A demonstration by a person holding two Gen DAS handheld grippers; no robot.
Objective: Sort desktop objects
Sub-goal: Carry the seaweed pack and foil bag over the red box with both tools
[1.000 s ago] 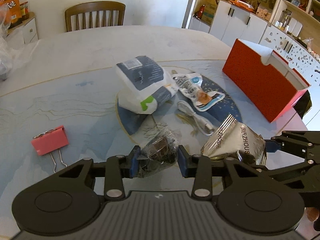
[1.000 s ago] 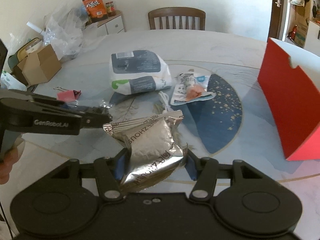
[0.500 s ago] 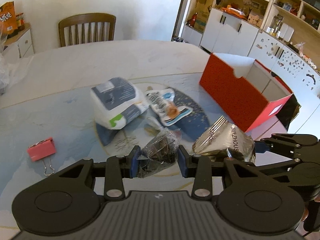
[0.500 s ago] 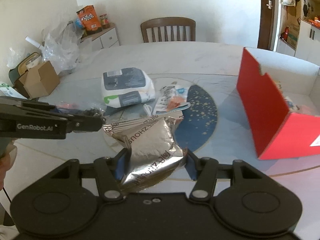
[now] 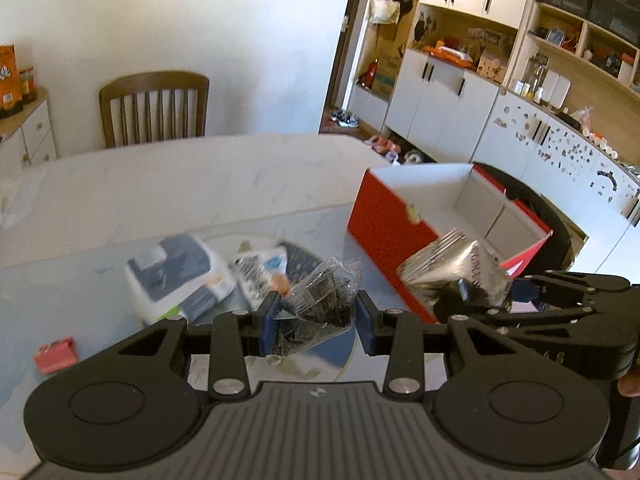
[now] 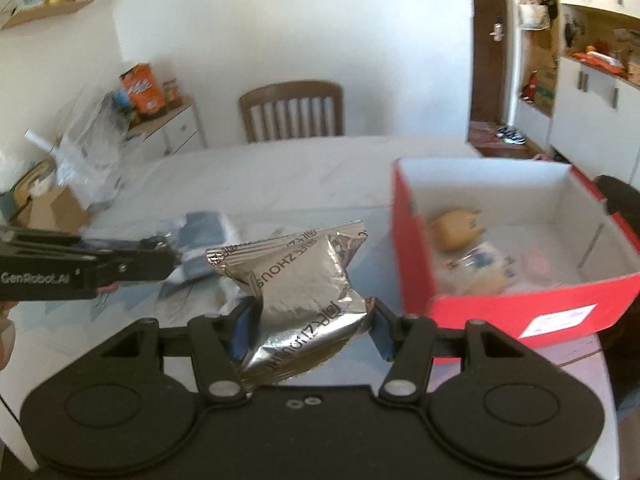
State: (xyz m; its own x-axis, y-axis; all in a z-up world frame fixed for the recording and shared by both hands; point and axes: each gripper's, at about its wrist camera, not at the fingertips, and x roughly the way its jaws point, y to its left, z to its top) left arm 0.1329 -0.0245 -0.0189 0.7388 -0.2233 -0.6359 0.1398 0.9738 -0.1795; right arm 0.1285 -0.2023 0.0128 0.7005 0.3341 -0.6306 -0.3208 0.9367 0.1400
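Note:
My left gripper (image 5: pixel 318 320) is shut on a clear packet of dark contents (image 5: pixel 320 300), held above the table. My right gripper (image 6: pixel 310 328) is shut on a silver foil packet (image 6: pixel 296 280), held above the table left of the red box (image 6: pixel 520 312). The packet and right gripper also show in the left wrist view (image 5: pixel 452 272), in front of the red box (image 5: pixel 384 232). The box is open, with several small items inside (image 6: pixel 472 256). A white and blue pack (image 5: pixel 180 276), a small sachet (image 5: pixel 264 276) and a pink binder clip (image 5: pixel 54 354) lie on the table.
A wooden chair (image 5: pixel 154 108) stands at the table's far side. White cabinets and shelves (image 5: pixel 480 112) line the right wall. A side cabinet with bags and a cardboard box (image 6: pixel 80 176) stands at the left. The left gripper (image 6: pixel 92 268) shows in the right wrist view.
Both grippers have risen and swung right toward the red box with their packets. The box's inside now shows. The items on the table look farther away.

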